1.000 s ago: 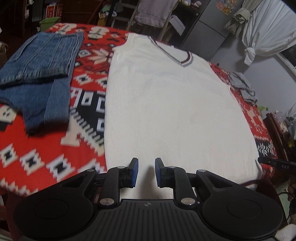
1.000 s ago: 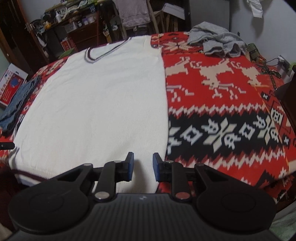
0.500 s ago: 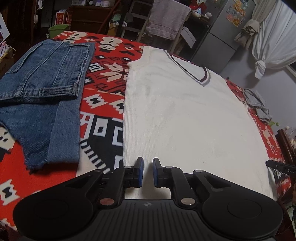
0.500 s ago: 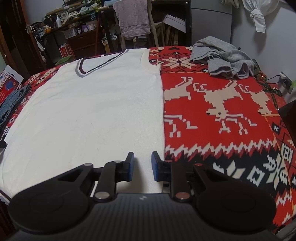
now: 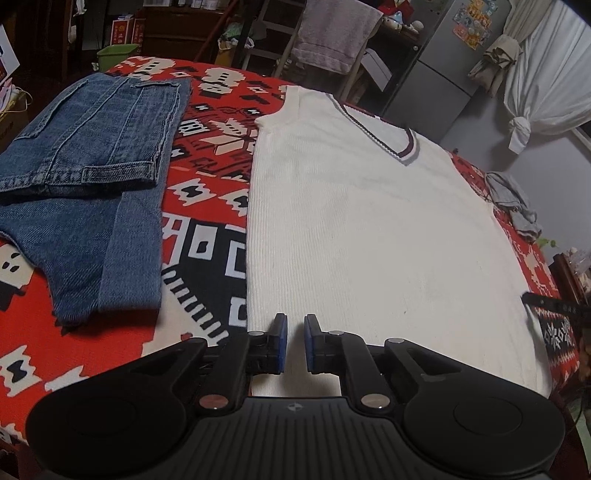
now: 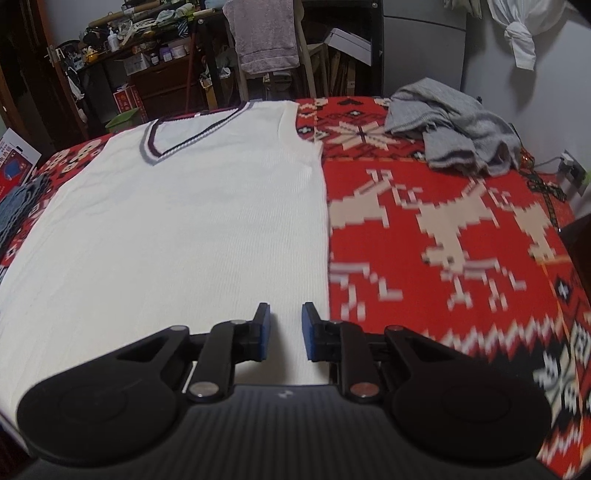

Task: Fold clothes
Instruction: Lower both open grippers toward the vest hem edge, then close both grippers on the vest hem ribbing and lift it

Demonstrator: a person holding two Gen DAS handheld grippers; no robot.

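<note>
Dim indoor light, dark background clutter; fisheye bending at edges; right wrist view slightly motion-blurred.

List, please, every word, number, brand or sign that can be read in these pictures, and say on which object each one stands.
"DAS": white letters on the black bar at the right edge of the left wrist view; anything after them is hidden.
Red boxes on the far shelf: printing too small to read.
Stickers on the grey cabinet: too small to read.
Red and white box at the left of the right wrist view: print blurred.
White vest: no text visible.
</note>
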